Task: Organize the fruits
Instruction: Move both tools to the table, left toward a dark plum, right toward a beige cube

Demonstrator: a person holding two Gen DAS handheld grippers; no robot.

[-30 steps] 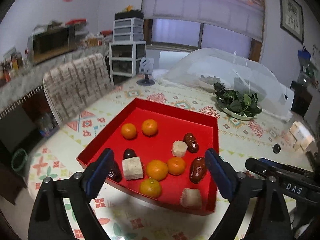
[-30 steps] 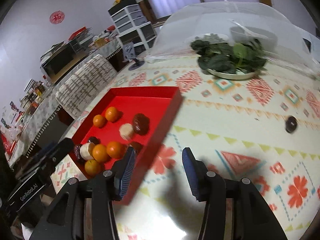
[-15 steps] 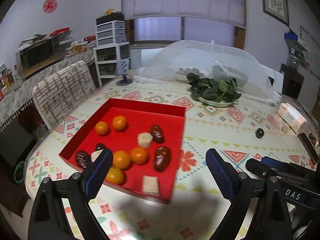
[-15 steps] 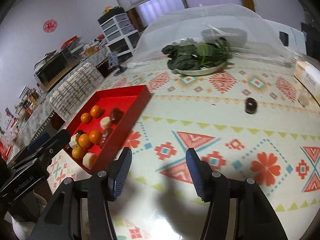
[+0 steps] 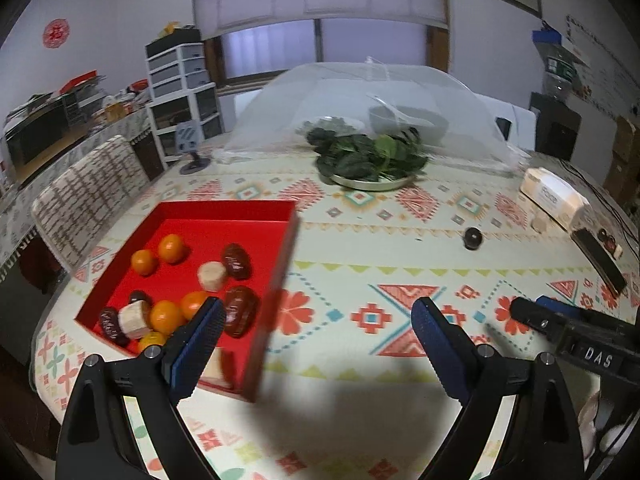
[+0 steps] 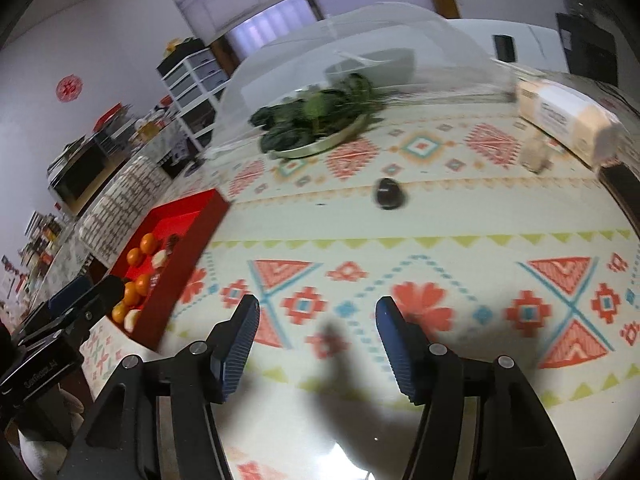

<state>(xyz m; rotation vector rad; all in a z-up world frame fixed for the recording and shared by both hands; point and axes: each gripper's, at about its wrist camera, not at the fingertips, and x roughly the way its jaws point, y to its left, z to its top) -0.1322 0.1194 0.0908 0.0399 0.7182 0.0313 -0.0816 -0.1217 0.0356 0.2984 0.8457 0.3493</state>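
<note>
My main worry is the small dark round fruit [image 6: 389, 198] lying alone on the patterned bench [image 6: 460, 264]: it looks smooth and ball-like, so if I close on it off-centre it could squirt out and roll toward the cream-coloured box [image 6: 568, 120] near the bench's far right side, or off the edge altogether. Motion blur in the right wrist view also makes me wary of misjudging the approach. A second risk is the left gripper [image 5: 316, 322], whose left finger sits visually over the near corner of the shallow red square tray [image 5: 224, 210]; a careless sweep could knock the tray or scatter the orange mandarins [image 5: 172, 247], brown dates [image 5: 236, 255] and pale cut chunks [image 5: 212, 276] already inside. Both pairs of fingers stand spread apart and hold nothing. The right gripper [image 6: 318, 312] points roughly at the stray fruit, which lies well ahead of its fingertips, slightly right of the gap's centre line. From the left wrist view the same fruit [image 5: 473, 237] is far ahead and to the right, well apart from the tray.
</note>
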